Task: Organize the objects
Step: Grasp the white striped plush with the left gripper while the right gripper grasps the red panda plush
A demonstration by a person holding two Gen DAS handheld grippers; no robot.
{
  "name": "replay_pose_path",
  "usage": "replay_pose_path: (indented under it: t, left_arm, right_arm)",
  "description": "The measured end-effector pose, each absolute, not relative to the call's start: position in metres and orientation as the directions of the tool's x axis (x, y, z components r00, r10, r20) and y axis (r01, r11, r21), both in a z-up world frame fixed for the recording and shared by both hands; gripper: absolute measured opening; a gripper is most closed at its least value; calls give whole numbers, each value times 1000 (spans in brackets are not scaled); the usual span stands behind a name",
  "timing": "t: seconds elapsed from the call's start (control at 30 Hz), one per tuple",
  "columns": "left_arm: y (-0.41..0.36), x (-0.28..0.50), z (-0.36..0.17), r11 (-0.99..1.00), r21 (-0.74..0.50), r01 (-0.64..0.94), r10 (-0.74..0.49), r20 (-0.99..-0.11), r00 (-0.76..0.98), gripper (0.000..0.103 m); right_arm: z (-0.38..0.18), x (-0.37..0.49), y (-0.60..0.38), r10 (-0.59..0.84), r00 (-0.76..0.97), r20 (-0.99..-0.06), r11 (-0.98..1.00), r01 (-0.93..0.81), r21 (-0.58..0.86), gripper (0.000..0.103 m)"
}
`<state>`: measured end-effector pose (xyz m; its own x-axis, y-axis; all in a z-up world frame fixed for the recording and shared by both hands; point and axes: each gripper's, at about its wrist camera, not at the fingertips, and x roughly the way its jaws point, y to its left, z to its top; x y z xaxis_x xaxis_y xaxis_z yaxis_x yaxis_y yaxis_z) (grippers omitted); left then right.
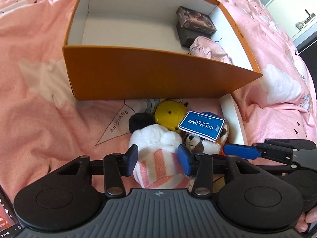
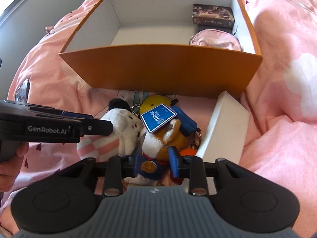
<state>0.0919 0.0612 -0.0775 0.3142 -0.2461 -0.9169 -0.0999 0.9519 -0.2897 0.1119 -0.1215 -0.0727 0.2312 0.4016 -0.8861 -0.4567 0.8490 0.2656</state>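
A heap of small toys lies on the pink bedspread in front of an orange box [image 1: 150,73]. My left gripper [image 1: 158,158] is open, its fingers on either side of a white plush [image 1: 154,136] in a pink-striped garment. My right gripper [image 2: 154,160] is open too, with its fingers close on both sides of a brown-and-white plush [image 2: 158,138] in a blue vest. A blue Ocean Park tag [image 1: 202,126] lies across that plush's head. Behind the plushes are a yellow round toy [image 1: 170,115] and a black pompom [image 1: 138,120]. The right gripper [image 1: 241,150] reaches in from the right.
Inside the box, against its right wall, are two stacked dark card boxes [image 1: 196,19] and a pink pouch [image 1: 210,49]. A white lid [image 2: 227,123] leans beside the toys on the right. A blue keychain pouch [image 2: 186,121] lies there. A phone [image 2: 21,91] lies at the left.
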Motion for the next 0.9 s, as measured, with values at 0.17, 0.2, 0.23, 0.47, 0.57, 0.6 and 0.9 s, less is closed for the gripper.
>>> replay_pose_path:
  t: [0.17,0.2,0.23,0.47,0.57,0.6,0.9]
  left_arm:
    - [57,102,-83,961,-270,-65,-244,-932,266,59]
    - [56,104,-85,962,-265,-60,-242,-936,255,60]
    - [56,106,-88,965,-257,-55,-237,-941,242,60]
    - [71,111,-109,959,-267,-96,-247,-951,186,64]
    - [80,111,-113,948,-296,-117,-271,-944,189,64]
    - [81,110,-113,945,-302,-122,-277,-942,191,63]
    - [85,101,-116,934,-329,-139,-298,-932,204,63]
  right_arm:
    - [-83,123,-113,367,212,-906,849,-475,233,46]
    - [-84,124,-111,366,209,-907,846,-481,230,48]
    - [-85,125,-110,366,206,-908,842,-489,228,49]
    - [-93,126,-96,330,213,-920,824,-540,170,58]
    - [-97,127,-93,316,220,-923,821,-552,150,63]
    - [-99,127,-91,306,224,-925,819,-557,136,63]
    - [-110,127,-83,281,262,-923,802,-592,76,60]
